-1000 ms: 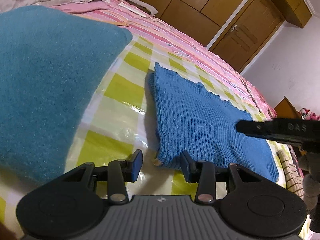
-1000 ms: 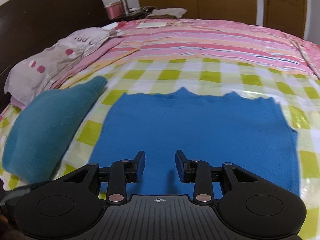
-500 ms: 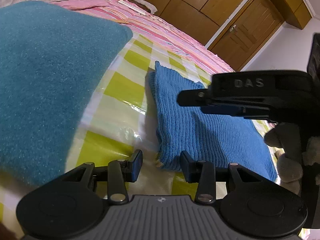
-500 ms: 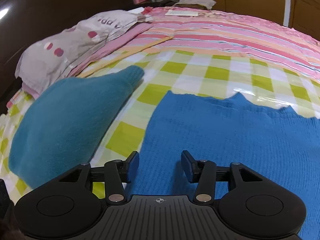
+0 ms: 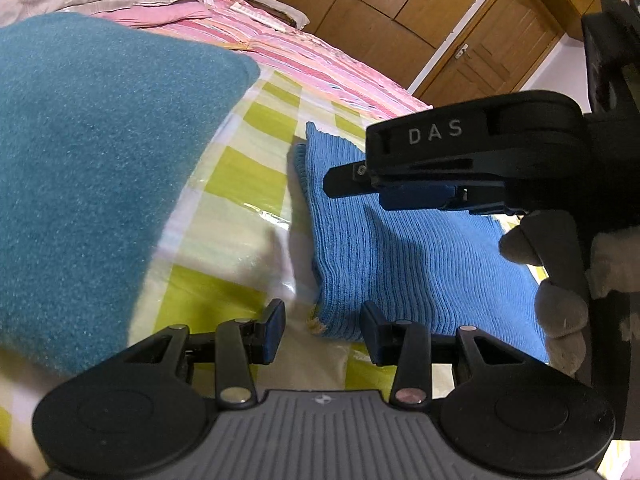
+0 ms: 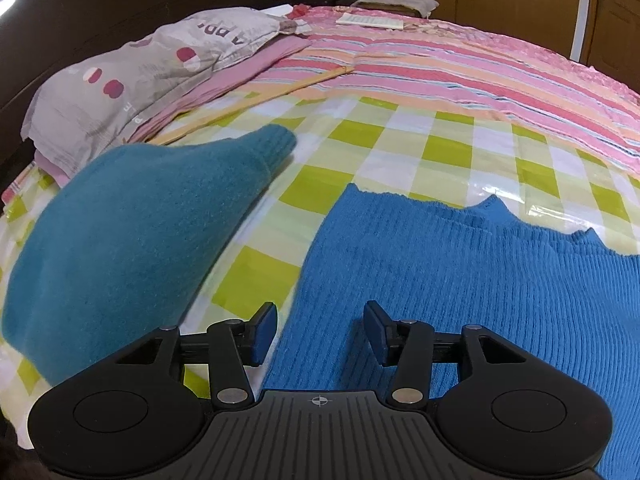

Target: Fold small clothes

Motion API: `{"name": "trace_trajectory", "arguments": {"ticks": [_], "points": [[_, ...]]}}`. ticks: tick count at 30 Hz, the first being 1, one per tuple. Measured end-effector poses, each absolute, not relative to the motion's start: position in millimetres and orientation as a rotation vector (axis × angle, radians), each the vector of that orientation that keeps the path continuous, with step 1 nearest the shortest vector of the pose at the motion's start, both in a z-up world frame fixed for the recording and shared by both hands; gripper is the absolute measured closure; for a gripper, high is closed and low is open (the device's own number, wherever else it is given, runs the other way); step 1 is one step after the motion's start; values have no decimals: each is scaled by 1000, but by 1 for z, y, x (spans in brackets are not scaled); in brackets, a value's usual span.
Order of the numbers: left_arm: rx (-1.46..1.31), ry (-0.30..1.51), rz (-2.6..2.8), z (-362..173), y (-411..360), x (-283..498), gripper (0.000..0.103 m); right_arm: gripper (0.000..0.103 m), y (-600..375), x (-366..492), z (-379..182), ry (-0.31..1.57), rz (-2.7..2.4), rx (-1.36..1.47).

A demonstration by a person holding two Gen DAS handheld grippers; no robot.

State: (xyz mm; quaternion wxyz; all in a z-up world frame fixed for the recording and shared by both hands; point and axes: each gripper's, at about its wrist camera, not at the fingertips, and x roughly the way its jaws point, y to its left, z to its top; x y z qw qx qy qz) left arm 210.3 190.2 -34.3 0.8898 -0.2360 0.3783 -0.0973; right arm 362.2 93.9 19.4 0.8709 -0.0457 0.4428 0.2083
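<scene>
black plastic, both tools: the left gripper (image 5: 322, 330) sits low over the bed, its jaws spread wide and holding nothing, aimed at the near corner of the bright blue ribbed knit garment (image 5: 400, 256). that corner lies just ahead of the gap between the fingers, nearer the right-hand finger, apart from both pads. the right gripper (image 6: 320, 330) hovers over the same blue garment (image 6: 460, 280), jaws likewise wide apart and empty; the garment's left edge runs between its fingers, the left finger over the yellow-green checked plastic sheet (image 6: 400, 152). in the left view the right gripper (image 5: 352, 178) reaches in from the right, held by a grey-gloved hand (image 5: 548, 280), above the garment. a teal fuzzy sweater (image 6: 132, 232) lies beside the blue one, apart from it. compared with a second ago, the right gripper has swung leftward and now reaches much further across the left view.
</scene>
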Motion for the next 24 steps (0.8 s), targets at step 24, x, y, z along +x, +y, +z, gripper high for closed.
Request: {"name": "trace_trajectory", "arguments": {"ticks": [24], "points": [[-473, 780, -226, -34, 186, 210, 57, 55, 89, 362, 16, 942, 412, -94]]}}
